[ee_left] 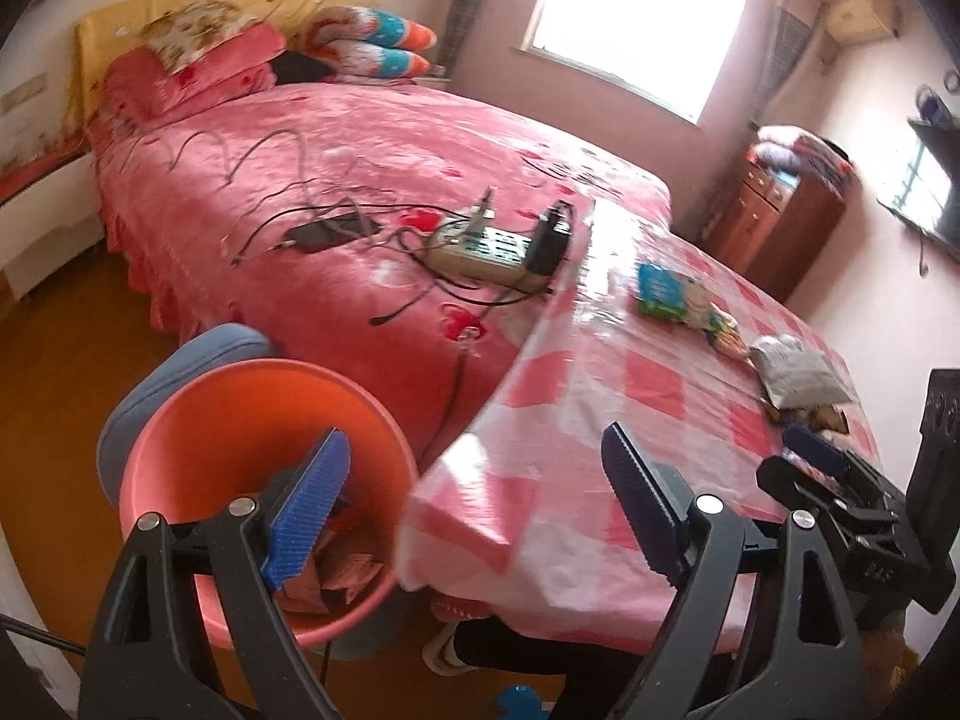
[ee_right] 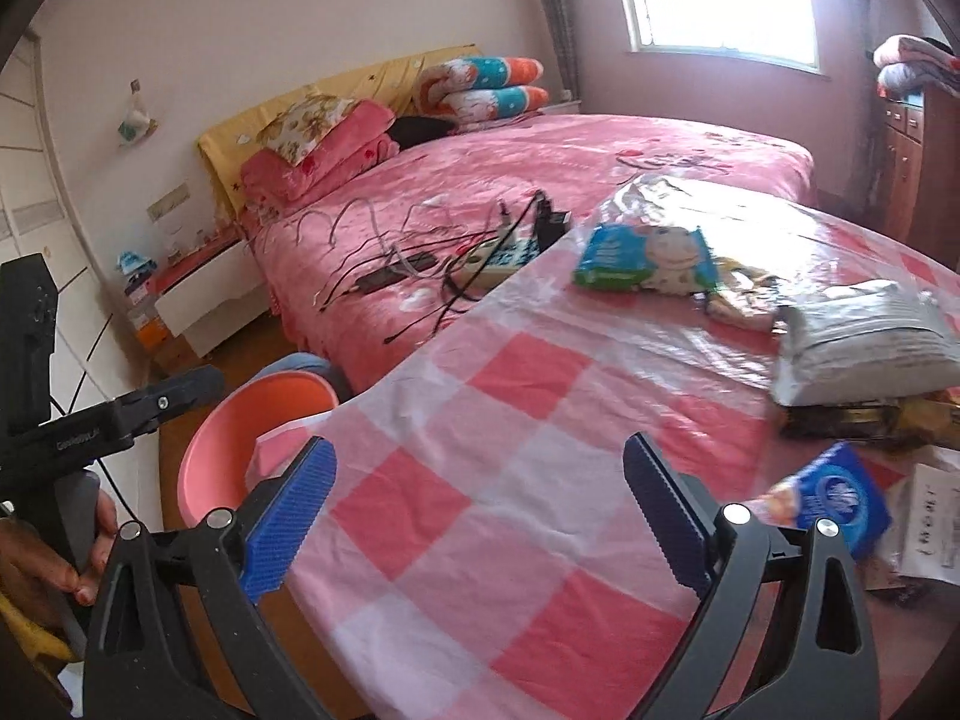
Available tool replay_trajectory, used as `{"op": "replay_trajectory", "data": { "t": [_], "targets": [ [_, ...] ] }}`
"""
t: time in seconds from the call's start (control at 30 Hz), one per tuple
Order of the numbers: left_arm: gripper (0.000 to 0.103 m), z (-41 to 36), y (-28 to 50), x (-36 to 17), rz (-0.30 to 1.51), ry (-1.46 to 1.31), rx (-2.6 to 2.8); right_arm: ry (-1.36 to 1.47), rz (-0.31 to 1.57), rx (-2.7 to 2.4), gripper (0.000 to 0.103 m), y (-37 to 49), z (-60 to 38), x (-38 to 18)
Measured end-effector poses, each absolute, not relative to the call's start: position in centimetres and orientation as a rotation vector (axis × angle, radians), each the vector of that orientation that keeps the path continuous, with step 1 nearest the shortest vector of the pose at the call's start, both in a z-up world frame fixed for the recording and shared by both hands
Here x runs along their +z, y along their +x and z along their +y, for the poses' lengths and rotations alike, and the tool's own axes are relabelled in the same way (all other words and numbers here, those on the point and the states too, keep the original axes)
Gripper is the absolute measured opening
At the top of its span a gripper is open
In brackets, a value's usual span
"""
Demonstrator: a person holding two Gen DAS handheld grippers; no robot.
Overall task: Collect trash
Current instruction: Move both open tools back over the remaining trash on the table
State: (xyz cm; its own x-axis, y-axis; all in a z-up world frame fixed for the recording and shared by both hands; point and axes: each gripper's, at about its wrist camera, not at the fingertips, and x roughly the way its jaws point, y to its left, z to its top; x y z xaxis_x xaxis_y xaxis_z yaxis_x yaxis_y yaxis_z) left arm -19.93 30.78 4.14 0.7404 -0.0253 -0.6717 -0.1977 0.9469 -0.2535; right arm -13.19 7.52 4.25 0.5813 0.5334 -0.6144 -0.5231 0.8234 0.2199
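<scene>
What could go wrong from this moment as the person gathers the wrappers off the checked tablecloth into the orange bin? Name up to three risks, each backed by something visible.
1. The orange bin sits below the table edge, partly tucked under it; a dropped wrapper may miss.
2. The glossy plastic cover looks slippery, so the flat silver pouch may slide rather than lift.
3. The blue packet lies beside the open right gripper; its finger may push it away.
</scene>
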Motion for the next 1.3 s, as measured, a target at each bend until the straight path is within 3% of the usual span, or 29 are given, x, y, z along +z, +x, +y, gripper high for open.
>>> {"op": "replay_trajectory", "data": {
  "t": [0.73, 1.3],
  "targets": [
    [0.087, 19.1, -16.5, 7.5, 0.784, -0.188, -0.045, 0.169, 0.643, 0.473, 0.096, -11.6, -3.6, 5.9],
    [0.087, 14.6, -4.6, 7.7, 0.812, -0.447, -0.007, 0.564, 0.634, 0.32, 0.095, -7.2, -18.0, 4.8]
  ]
}}
